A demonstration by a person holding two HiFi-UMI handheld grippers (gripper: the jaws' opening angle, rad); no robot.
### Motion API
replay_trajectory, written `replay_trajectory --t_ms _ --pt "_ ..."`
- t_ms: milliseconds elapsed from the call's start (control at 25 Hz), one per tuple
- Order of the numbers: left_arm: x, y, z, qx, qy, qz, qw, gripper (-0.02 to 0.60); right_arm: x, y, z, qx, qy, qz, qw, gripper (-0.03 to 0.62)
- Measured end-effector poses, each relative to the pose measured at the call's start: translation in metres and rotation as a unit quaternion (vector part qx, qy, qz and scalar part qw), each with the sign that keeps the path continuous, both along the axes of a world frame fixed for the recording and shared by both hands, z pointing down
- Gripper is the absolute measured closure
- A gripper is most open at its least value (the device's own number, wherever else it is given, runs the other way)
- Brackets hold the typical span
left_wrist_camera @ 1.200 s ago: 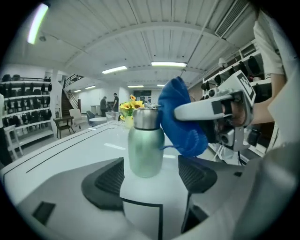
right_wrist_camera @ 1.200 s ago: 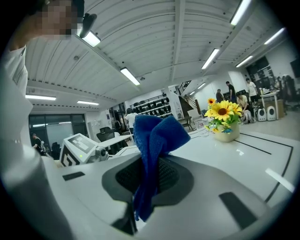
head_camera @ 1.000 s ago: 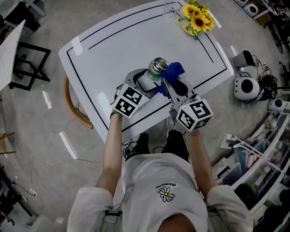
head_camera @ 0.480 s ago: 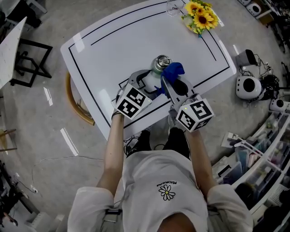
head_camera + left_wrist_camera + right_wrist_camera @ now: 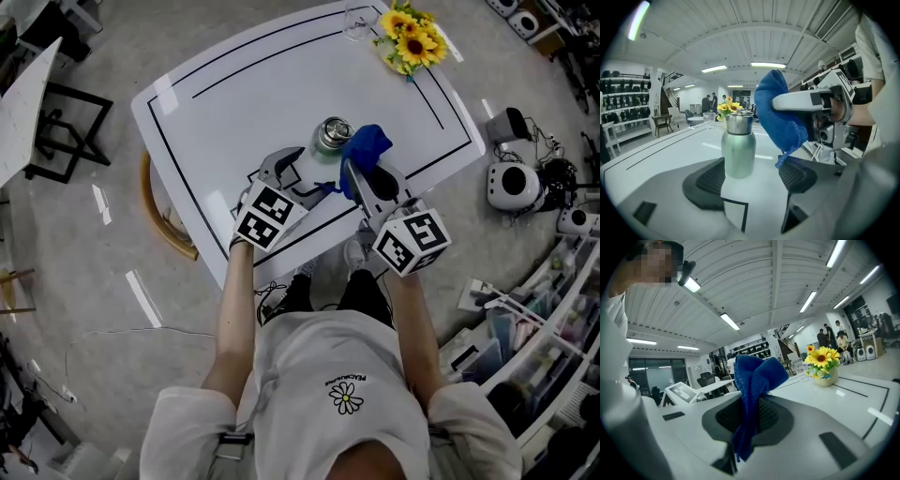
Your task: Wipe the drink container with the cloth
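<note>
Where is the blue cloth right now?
In the head view, the blue cloth is pinched in the right gripper, just right of the steel bottle on the white table.

White table (image 5: 234,94), black border line; sunflowers (image 5: 412,37) beside clear glass (image 5: 354,21) at far corner.

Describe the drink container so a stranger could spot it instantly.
On the white table with black border lines, look toward the near edge, just ahead of the open left gripper. The drink container stands upright there: a metal bottle with a steel cap, beside the blue cloth in the right gripper, unlike the clear glass and sunflowers at the far corner.
</note>
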State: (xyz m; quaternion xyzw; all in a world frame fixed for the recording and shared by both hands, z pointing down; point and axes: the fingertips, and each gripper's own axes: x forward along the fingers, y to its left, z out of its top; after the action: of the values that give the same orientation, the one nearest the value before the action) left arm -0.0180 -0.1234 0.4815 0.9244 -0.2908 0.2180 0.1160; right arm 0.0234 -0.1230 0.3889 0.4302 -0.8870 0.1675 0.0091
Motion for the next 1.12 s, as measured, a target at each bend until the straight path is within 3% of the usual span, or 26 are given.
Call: replay_trajectory --t_ms 120,200,240,280,360,440,520,640,720,920,1120 --pt "0.000 -0.001 -0.010 0.013 -0.004 -0.004 0.9999 0.232 0.019 -0.002 -0.027 0.031 0.031 0.002 0.999 0.553" --pt "0.005 0.000 -0.018 0.025 -0.007 -0.001 0.9997 0.232 0.022 -0.014 -0.043 0.068 0.115 -0.054 0.990 0.553" --pt "0.006 -0.003 -0.021 0.031 -0.006 -0.005 0.9995 0.232 0.017 -0.022 -0.047 0.087 0.173 -0.107 0.975 0.553" --pt "0.007 -0.007 -0.024 0.039 -0.005 -0.014 0.9991 0.232 0.009 -0.030 -0.046 0.100 0.235 -0.168 0.952 0.553" --pt "0.007 -0.016 -0.029 0.057 -0.006 -0.039 0.9976 0.232 -0.008 -0.040 -0.034 0.103 0.349 -0.284 0.887 0.553" --pt "0.007 -0.023 -0.035 0.069 -0.006 -0.058 0.9959 0.232 -0.021 -0.045 -0.018 0.083 0.421 -0.365 0.826 0.553" --pt "0.009 -0.029 -0.034 0.071 -0.005 -0.070 0.9950 0.232 -0.033 -0.048 -0.003 0.061 0.451 -0.406 0.793 0.553" --pt "0.013 -0.036 -0.026 0.059 -0.016 -0.088 0.9943 0.232 -0.044 -0.047 0.012 0.043 0.458 -0.431 0.776 0.553" --pt "0.014 -0.040 -0.023 0.054 -0.022 -0.101 0.9932 0.297 -0.046 -0.043 0.011 0.045 0.459 -0.433 0.775 0.553" --pt "0.014 -0.044 -0.021 0.058 -0.017 -0.122 0.9906 0.295 -0.040 -0.038 0.007 0.073 0.498 -0.421 0.754 0.553" --pt "0.013 -0.043 -0.020 0.057 -0.008 -0.127 0.9902 0.296 -0.034 -0.008 0.017 0.093 0.522 -0.454 0.716 0.553"
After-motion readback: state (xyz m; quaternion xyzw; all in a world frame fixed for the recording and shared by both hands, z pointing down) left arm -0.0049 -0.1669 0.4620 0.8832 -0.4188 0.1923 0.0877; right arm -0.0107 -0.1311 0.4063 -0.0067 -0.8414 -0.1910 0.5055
